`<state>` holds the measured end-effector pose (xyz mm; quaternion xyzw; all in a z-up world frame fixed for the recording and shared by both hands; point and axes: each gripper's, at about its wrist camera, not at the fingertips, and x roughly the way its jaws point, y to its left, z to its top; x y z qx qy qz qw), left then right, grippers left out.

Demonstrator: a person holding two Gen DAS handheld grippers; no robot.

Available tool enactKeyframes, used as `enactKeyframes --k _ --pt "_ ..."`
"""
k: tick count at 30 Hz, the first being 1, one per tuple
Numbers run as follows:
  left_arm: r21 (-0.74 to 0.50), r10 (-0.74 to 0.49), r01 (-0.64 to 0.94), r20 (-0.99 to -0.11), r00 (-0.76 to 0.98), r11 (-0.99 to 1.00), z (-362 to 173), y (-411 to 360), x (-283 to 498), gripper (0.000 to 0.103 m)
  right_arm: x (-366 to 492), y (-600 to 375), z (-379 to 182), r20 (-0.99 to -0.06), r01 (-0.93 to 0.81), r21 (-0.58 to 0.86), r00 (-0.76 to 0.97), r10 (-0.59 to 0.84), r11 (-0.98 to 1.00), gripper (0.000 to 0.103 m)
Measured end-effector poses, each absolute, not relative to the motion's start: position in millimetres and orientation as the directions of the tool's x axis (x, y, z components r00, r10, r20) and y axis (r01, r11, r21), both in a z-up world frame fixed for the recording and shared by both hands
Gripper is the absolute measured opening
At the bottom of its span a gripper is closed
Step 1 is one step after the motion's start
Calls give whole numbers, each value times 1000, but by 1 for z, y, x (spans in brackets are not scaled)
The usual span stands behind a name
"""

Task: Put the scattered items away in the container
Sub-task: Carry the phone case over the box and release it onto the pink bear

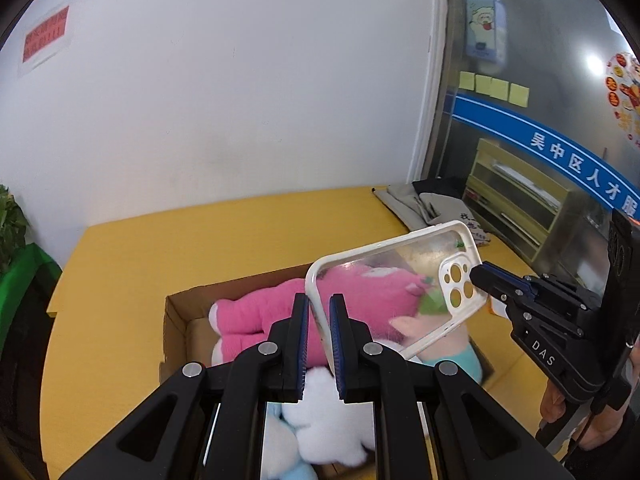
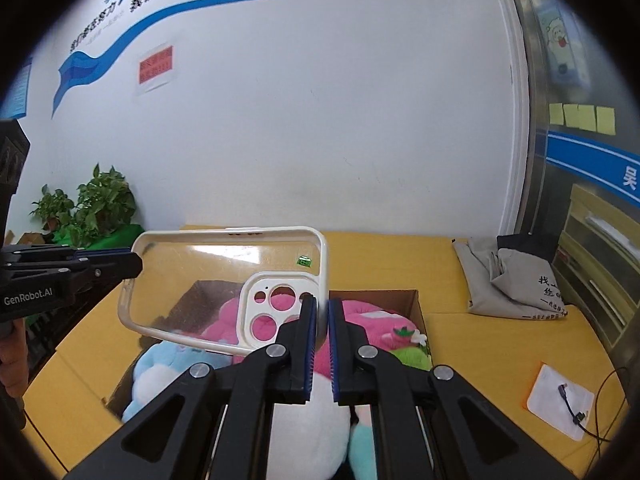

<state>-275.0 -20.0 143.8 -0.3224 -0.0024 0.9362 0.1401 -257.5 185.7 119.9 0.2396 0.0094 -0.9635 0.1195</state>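
Note:
A clear phone case with a white rim (image 1: 394,280) hangs in the air above an open cardboard box (image 1: 176,320) on the yellow table. My left gripper (image 1: 319,308) is shut on the case's short end. My right gripper (image 2: 322,312) is shut on the case (image 2: 224,276) at its camera-cutout end, and it shows in the left wrist view (image 1: 480,274) at the right. The left gripper shows in the right wrist view (image 2: 134,266) at the case's left end. The box (image 2: 416,308) holds a pink plush (image 1: 280,312), a white plush (image 1: 332,420) and a light blue plush (image 2: 160,364).
A grey cloth bag (image 2: 508,284) lies at the table's back right. A white card with a small cable (image 2: 560,404) lies at the front right. Potted plants (image 2: 88,208) stand left, beyond the yellow table (image 1: 160,248). A glass wall with a shelf (image 1: 520,200) is on the right.

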Motion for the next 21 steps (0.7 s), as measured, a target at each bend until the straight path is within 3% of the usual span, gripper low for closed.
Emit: enactKeyframes --k 10,16,17,19,20,21 --pt "-177 242 -169 -790 -563 -970 18 -28 -362 9 -348 173 13 -677 186 61 -714 -177 -981 5" --pt "-201 252 -153 -805 -537 -968 0 -24 -367 9 -357 174 -17 -727 175 49 -668 -155 -983 5" --pt "-196 247 -152 -802 -543 -969 2 -23 -366 13 -358 174 -16 -730 176 48 -666 -155 -983 6" --pt "-178 230 -147 -793 -564 -973 9 -24 -361 33 -355 173 -14 -735 177 46 -661 -154 -983 12" --pt "-172 222 -140 -786 -578 -975 12 -27 -361 57 -353 173 -12 -735 174 47 -661 -152 -984 19" --pt "-169 213 -130 -774 -596 -977 16 -30 -358 71 -350 175 -9 -731 168 51 -665 -152 -984 39"
